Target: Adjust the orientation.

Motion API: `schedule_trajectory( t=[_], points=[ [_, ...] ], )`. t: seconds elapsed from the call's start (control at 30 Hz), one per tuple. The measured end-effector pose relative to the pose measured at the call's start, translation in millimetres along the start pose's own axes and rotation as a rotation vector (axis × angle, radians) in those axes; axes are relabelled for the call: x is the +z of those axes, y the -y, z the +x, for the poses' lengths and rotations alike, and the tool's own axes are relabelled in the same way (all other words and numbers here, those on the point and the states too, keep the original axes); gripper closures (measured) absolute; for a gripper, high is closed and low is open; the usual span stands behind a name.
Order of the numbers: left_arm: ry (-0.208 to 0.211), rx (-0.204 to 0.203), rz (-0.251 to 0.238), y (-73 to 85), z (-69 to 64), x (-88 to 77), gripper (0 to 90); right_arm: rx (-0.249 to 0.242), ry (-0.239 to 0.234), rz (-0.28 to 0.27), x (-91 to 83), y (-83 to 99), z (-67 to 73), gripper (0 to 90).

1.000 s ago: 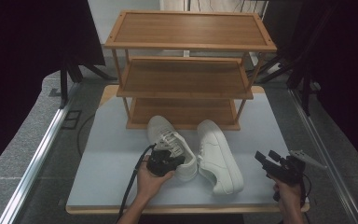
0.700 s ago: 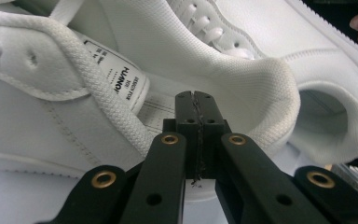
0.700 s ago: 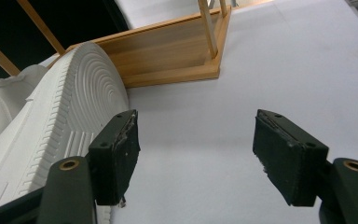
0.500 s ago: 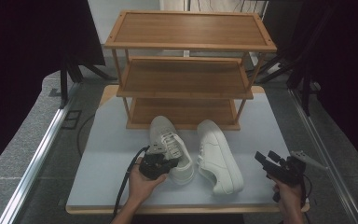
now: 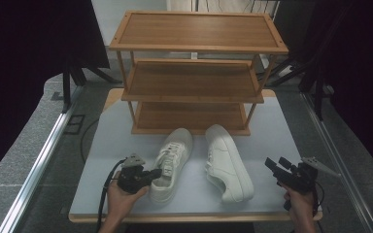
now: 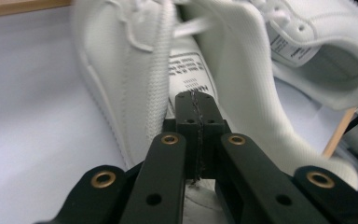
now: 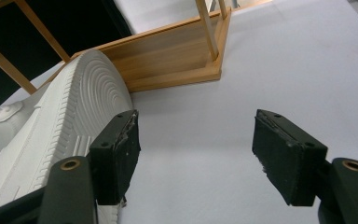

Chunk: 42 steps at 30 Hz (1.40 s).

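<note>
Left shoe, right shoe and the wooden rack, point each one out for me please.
left shoe point(image 5: 172, 162): high view, on its laces.
right shoe point(image 5: 227, 162): high view, on its white upper; it lies tipped on its side.
wooden rack point(image 5: 196, 30): high view, on its top shelf.

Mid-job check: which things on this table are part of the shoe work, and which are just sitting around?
In the job:
left shoe, upright, left gripper shut at its heel end
right shoe, lying on its side
wooden rack, likely destination
right gripper, open

Lying about:
table
</note>
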<state>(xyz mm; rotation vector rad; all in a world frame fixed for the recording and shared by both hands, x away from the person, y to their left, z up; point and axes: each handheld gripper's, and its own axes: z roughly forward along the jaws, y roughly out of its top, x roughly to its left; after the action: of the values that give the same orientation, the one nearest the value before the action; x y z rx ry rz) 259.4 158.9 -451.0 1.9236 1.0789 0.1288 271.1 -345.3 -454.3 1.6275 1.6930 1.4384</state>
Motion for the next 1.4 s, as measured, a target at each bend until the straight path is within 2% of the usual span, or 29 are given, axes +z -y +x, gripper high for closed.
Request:
schedule_trajectory(
  t=[0.13,0.17,0.27,0.3,0.37,0.43,0.53,0.6,0.77,0.8,0.83,0.87,0.9,0.93,0.97,1.1,1.13,1.17,1.27,1.3,1.33,1.37,1.4],
  points=[
    [0.017,0.017,-0.043,0.7,0.0,-4.7,88.9,-0.012,-0.002,0.007,2.4,0.7,2.5,31.9],
    [0.018,0.021,-0.059,-1.0,-1.3,-6.0,85.9,-0.011,-0.004,0.008,3.0,0.8,3.3,32.0],
    [0.054,0.021,-0.118,-9.7,-3.7,-11.1,78.7,-0.015,-0.009,0.01,4.3,0.5,5.1,31.9],
    [0.054,0.021,-0.118,-9.7,-3.7,-11.1,75.9,-0.015,-0.009,0.01,4.3,0.5,5.1,31.9],
    [0.078,0.014,-0.171,-18.1,-4.8,-15.9,70.3,-0.023,-0.01,0.002,4.7,-0.7,8.2,32.0],
    [0.068,0.01,-0.208,-19.5,-4.3,-18.8,64.1,-0.045,-0.011,-0.008,4.7,-2.5,12.4,32.5],
    [0.002,-0.011,-0.32,-16.6,-0.5,-26.3,54.6,-0.104,-0.025,-0.017,6.1,-5.9,23.2,36.1],
    [-0.025,-0.024,-0.344,-14.9,2.8,-30.4,49.1,-0.127,-0.036,-0.019,7.4,-8.4,31.9,40.3],
    [-0.036,-0.036,-0.328,-7.2,6.0,-34.8,44.0,-0.211,-0.073,-0.03,0.4,-11.3,58.9,49.1],
    [-0.036,-0.036,-0.328,-7.2,6.0,-34.8,44.0,-0.211,-0.073,-0.03,0.4,-11.3,58.9,49.1],
    [-0.026,-0.045,-0.327,-6.2,6.9,-35.9,44.0,-0.238,-0.103,-0.04,-5.5,-12.9,70.2,53.0],
    [-0.026,-0.045,-0.327,-6.2,6.9,-35.9,43.9,-0.238,-0.103,-0.04,-5.5,-12.9,70.2,53.0],
    [-0.027,-0.048,-0.331,-7.4,7.2,-36.0,43.5,-0.269,-0.13,-0.038,-8.9,-14.0,79.6,56.0],
    [-0.027,-0.048,-0.331,-7.4,7.2,-36.0,43.3,-0.269,-0.13,-0.038,-8.9,-14.0,79.6,56.0],
    [-0.028,-0.045,-0.331,-9.1,7.2,-35.0,43.0,-0.307,-0.152,-0.02,-10.1,-14.4,88.0,60.0],
    [-0.031,-0.059,-0.332,-7.9,8.9,-29.9,43.2,-0.369,-0.182,0.024,-9.7,-11.2,102.0,71.3],
    [-0.031,-0.059,-0.332,-7.9,8.9,-29.9,43.2,-0.369,-0.182,0.024,-9.7,-11.2,102.0,71.3],
    [-0.023,-0.074,-0.323,-7.5,10.8,-27.4,43.2,-0.399,-0.196,0.052,-6.8,-7.7,111.2,76.6],
    [-0.018,-0.083,-0.318,-6.4,11.5,-26.2,43.2,-0.428,-0.213,0.074,-3.4,-4.4,118.5,80.1],
    [-0.018,-0.086,-0.315,-4.8,10.2,-26.5,43.2,-0.455,-0.234,0.103,0.6,0.5,126.8,82.2],
    [-0.018,-0.086,-0.315,-4.8,10.2,-26.5,43.2,-0.455,-0.234,0.103,0.6,0.5,126.8,82.2],
    [-0.024,-0.087,-0.321,-3.5,8.3,-28.3,43.2,-0.487,-0.247,0.131,4.9,6.0,134.0,83.1],
    [-0.024,-0.09,-0.329,-3.6,7.6,-29.7,43.3,-0.5,-0.253,0.145,7.1,8.2,137.0,83.1]
  ],
)
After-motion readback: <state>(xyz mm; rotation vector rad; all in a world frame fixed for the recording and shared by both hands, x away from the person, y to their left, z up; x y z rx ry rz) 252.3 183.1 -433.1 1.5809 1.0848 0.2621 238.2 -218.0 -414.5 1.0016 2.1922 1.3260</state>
